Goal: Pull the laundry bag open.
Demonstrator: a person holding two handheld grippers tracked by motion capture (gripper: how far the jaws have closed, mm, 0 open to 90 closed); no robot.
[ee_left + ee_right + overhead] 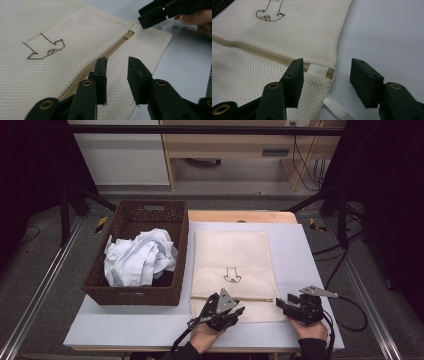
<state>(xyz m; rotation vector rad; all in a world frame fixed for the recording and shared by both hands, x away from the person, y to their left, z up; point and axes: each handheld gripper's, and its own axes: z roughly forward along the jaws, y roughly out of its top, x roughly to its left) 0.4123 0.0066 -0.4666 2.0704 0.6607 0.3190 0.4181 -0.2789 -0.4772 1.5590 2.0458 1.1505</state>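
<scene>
A cream mesh laundry bag [232, 265] with a small brown arrow drawing lies flat on the white table. Its tan zipper [100, 58] runs across the end nearest me and looks closed. In the left gripper view, my left gripper [117, 61] is open just over the mesh, with the zipper line by its left jaw. The brown zipper pull [128, 35] sits at the bag's far corner in that view. My right gripper [328, 65] is open around that corner, where a white tab [318, 70] covers the zipper end. In the high view the left gripper [235, 312] and right gripper [281, 304] face each other.
A dark wicker basket [134, 296] holding crumpled white cloth [137, 257] stands on the table left of the bag. A white ribbon [337, 107] trails from the bag's corner. Bare table [310, 270] lies to the right. Cables hang off the table's right side.
</scene>
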